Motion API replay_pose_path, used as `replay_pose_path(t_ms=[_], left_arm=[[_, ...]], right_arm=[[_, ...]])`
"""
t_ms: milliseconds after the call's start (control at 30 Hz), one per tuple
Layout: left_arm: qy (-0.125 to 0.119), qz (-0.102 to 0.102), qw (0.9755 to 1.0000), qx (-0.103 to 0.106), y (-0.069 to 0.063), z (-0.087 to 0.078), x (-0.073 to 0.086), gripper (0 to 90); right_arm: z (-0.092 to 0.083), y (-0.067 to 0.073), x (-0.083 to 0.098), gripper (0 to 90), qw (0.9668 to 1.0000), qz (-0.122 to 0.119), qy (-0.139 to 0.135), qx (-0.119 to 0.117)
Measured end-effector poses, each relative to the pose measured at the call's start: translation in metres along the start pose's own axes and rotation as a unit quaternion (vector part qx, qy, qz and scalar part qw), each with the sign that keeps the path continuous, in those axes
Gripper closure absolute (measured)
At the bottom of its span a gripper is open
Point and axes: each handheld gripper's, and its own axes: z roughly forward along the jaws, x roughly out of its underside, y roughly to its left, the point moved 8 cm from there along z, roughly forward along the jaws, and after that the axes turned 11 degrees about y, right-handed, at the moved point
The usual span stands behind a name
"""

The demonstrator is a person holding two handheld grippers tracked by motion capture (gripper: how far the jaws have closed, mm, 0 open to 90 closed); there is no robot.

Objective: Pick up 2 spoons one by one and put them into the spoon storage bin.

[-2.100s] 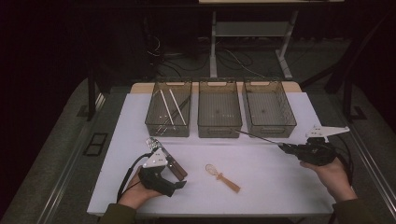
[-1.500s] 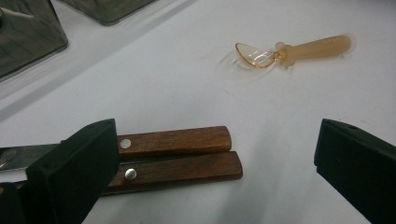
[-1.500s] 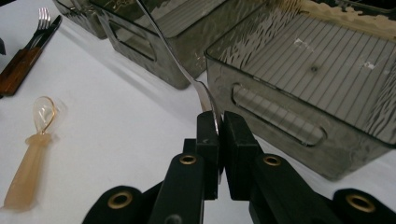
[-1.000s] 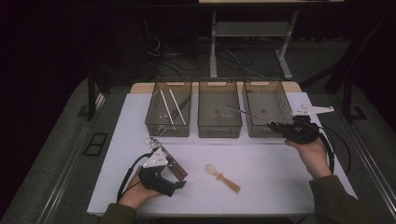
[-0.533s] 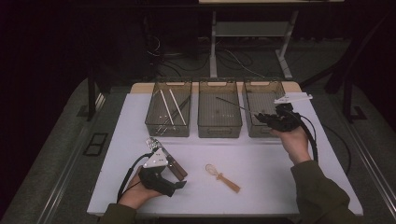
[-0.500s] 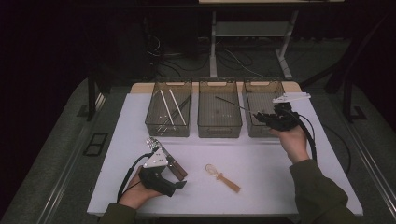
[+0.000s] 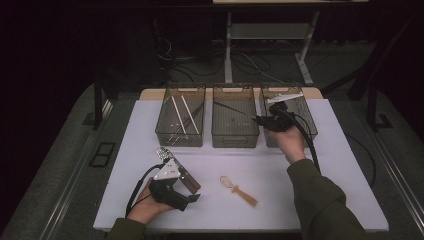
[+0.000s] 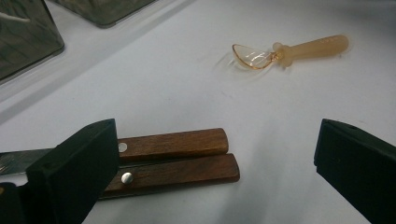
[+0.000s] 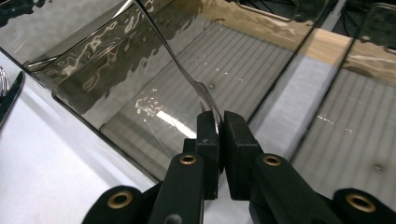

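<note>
A: Right gripper is out over the middle bin, jaws pinched tight on a thin metal utensil, gripped at the end of its handle, the rest slanting out over the bin floor

B: It looks like a fork or a spoon, but I can't make out the head. It's stiff, light and polished, so I'd call it slippery. With a hold that far out at the tip, it could pivot between the pads

A: Agreed, a grip nearer the middle of the handle would steady it. From above, the utensil is a dark line across the bin, well clear of the white sticks in the left bin

B: And the left gripper?

A: Down on the white table, jaws wide apart and holding nothing. Two wooden-handled knives lie side by side just beside one jaw, and an amber plastic spoon is farther off

B: That spoon's light too, and easy to skid on the smooth top
</note>
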Motion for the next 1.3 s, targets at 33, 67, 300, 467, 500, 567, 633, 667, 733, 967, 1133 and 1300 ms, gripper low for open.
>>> replay_pose_path(t_ms=[33,67,300,467,500,567,633,667,733,967,1133,1300], left_arm=[[0.0,0.0,1.0,0.001,0.0,0.0,0.0,0.0],[0.0,0.0,1.0,0.001,0.0,0.0,0.0,0.0],[0.0,0.002,1.0,0.001,-0.001,0.0,0.0,0.0],[-0.001,0.002,1.0,0.003,-0.001,0.0,-0.001,0.0],[-0.001,0.003,1.0,0.002,-0.001,0.0,-0.001,0.0],[0.0,0.003,1.0,0.003,-0.001,0.0,-0.001,0.0],[-0.001,0.003,1.0,0.003,-0.001,0.0,-0.001,0.0],[-0.001,0.003,1.0,0.003,-0.001,0.0,-0.001,0.0],[-0.001,0.003,1.0,0.003,-0.001,0.0,-0.001,0.0],[-0.001,0.003,1.0,0.003,-0.001,0.0,-0.001,0.0],[-0.001,0.002,1.0,0.003,-0.001,0.0,-0.001,0.0],[0.001,0.003,1.0,0.002,-0.001,0.0,0.0,0.0]], right_arm=[[0.003,0.001,-0.001,85.3,1.0,0.0,0.003,0.002],[0.006,0.002,-0.003,85.3,1.0,0.0,0.004,0.001],[0.024,0.006,-0.008,85.2,0.9998,0.001,0.02,0.005],[0.033,0.006,-0.01,84.6,0.9996,0.001,0.027,0.012],[0.034,0.006,-0.011,83.1,0.9995,0.001,0.026,0.017],[0.035,0.005,-0.015,66.8,0.9995,-0.001,0.012,0.03],[0.034,0.007,-0.018,62.0,0.9994,-0.008,0.009,0.032],[0.034,0.008,-0.019,58.6,0.9994,-0.014,0.006,0.03],[0.032,0.009,-0.021,55.5,0.9994,-0.017,0.002,0.03],[0.028,0.01,-0.02,49.5,0.9998,-0.015,0.001,0.015],[0.023,0.012,-0.02,48.2,0.9998,-0.018,-0.006,0.003],[0.018,0.015,-0.019,46.2,0.9996,-0.023,-0.008,-0.014]])
